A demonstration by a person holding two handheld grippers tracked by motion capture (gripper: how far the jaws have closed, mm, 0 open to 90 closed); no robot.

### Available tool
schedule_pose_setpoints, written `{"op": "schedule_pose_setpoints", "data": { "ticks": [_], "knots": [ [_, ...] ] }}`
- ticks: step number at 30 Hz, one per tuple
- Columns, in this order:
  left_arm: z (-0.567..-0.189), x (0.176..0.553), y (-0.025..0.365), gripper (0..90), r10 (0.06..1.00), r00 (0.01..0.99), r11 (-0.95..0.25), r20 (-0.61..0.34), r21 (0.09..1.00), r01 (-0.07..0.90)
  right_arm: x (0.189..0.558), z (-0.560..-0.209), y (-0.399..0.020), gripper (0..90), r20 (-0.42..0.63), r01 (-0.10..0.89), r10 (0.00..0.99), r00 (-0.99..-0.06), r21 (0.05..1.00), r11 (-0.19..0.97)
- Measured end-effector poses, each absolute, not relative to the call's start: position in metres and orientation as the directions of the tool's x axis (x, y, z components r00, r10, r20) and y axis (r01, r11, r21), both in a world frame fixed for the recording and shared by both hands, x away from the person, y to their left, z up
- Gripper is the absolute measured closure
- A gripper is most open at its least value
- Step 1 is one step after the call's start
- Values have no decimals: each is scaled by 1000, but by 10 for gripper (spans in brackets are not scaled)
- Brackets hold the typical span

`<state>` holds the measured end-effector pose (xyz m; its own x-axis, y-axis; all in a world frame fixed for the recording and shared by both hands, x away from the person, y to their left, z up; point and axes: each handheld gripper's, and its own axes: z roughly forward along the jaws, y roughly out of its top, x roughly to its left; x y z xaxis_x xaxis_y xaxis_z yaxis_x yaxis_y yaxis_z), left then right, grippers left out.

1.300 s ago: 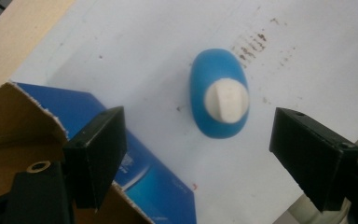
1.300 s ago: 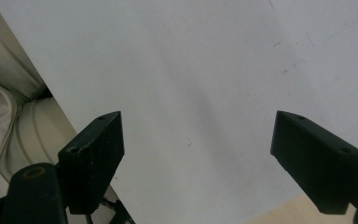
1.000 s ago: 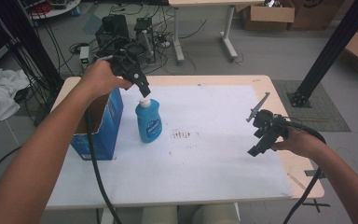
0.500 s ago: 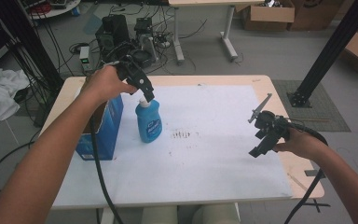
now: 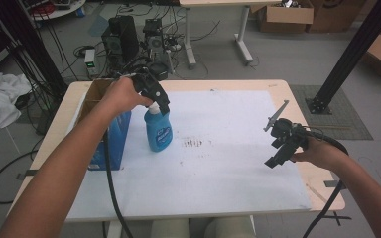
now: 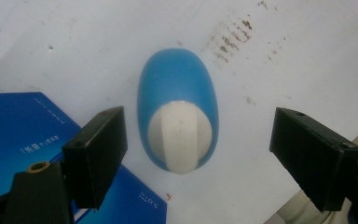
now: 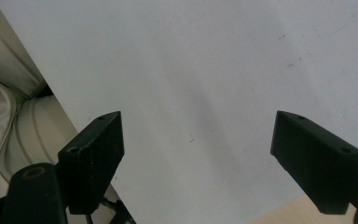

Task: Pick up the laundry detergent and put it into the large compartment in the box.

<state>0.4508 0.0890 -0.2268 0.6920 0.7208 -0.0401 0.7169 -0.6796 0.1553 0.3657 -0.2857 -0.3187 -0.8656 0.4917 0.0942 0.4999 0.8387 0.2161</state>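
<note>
A blue bottle (image 5: pixel 158 131) with a white cap (image 6: pixel 179 135) stands upright on the white sheet (image 5: pixel 228 163), left of centre. My left gripper (image 5: pixel 161 105) hangs right above its cap, pointing down. In the left gripper view (image 6: pixel 198 149) the jaws stand wide open on either side of the cap, not touching it. My right gripper (image 5: pixel 277 154) hovers open over the sheet's right edge with nothing between its jaws (image 7: pixel 196 156).
A blue cardboard box (image 5: pixel 104 134) stands at the table's left, just beside the bottle. Brown smudges (image 5: pixel 194 144) mark the sheet's middle. The wooden table edge (image 5: pixel 322 183) runs close to the right gripper. Cables trail from both grippers.
My left gripper has drawn slightly up and back from the bottle's cap. The right gripper has barely shifted.
</note>
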Motion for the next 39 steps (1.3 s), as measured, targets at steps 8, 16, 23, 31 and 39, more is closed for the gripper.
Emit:
{"op": "schedule_pose_setpoints", "data": {
  "ticks": [8, 16, 23, 31, 39],
  "knots": [
    [-240, 454, 90, 195, 727, 685, -675, -42, 139, 725, 366, -321, -286, 172, 97, 498, 489, -867, 217, 840],
    [-256, 456, 89, 195, 731, 681, -672, -44, 125, 729, 365, -322, -286, 172, 98, 499, 490, -866, 215, 839],
    [-267, 457, 86, 195, 729, 683, -676, -40, 114, 728, 365, -323, -287, 172, 100, 499, 489, -866, 214, 840],
    [-275, 459, 83, 193, 729, 684, -678, -27, 108, 727, 365, -325, -286, 172, 105, 503, 492, -864, 209, 839],
    [-288, 461, 83, 193, 735, 677, -672, -35, 89, 735, 366, -326, -287, 172, 108, 502, 490, -865, 208, 839]
  ]
}}
